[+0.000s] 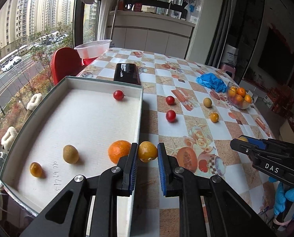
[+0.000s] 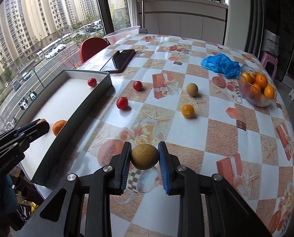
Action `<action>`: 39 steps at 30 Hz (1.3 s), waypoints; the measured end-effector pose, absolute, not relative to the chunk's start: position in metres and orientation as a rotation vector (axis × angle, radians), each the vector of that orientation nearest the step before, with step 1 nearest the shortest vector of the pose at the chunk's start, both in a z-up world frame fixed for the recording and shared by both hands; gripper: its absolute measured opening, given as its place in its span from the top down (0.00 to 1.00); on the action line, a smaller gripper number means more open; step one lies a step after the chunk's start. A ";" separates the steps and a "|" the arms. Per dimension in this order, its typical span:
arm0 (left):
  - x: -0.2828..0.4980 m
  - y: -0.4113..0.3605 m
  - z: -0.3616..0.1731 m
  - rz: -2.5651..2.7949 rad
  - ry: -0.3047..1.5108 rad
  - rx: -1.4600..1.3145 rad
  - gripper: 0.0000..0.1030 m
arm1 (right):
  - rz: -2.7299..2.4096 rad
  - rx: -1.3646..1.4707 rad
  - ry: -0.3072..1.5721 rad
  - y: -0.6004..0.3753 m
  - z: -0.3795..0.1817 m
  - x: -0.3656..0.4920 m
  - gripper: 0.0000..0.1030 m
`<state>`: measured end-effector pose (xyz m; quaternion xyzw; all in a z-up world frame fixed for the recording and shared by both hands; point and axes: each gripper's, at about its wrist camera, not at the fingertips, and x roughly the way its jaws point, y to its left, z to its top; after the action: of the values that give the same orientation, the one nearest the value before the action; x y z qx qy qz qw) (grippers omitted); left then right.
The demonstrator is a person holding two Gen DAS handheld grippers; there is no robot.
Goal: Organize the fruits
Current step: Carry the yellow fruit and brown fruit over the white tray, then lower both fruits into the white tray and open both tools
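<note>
orange [image 2: 58, 129] half behind tray wall [image 2: 76, 122]

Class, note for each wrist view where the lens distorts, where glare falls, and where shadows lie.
Left wrist view: tower blocks bow at the edge; soft shadows beside fruit in the white tray. Right wrist view: window glare whitens the tablecloth and phone.

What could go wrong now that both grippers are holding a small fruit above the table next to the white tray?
1. The left gripper pinches a round orange-yellow fruit right above the white tray's side wall; released early, it may hit the rim and roll onto the table.
2. The right gripper holds a smooth round brownish-green fruit only at its sides, so it could slip out.
3. Dropped fruit could knock the large orange lying just inside the tray.
</note>
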<state>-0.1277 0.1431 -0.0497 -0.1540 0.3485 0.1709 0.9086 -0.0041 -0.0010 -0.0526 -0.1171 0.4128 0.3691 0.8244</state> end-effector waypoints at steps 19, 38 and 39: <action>-0.159 0.222 -0.079 0.543 0.766 -0.391 0.80 | 1.008 -0.401 0.893 0.150 -0.050 -0.041 0.71; -0.166 0.227 -0.081 0.588 0.747 -0.393 0.13 | 0.985 -0.569 0.780 0.166 -0.042 -0.060 0.03; -0.166 0.227 -0.081 0.591 0.749 -0.389 0.13 | 0.979 -0.571 0.772 0.165 -0.041 -0.060 0.00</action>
<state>-0.1656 0.2265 -0.0812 -0.1860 0.3583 0.2824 0.8702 -0.0597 0.1650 -0.0407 -0.2637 0.3566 0.4518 0.7740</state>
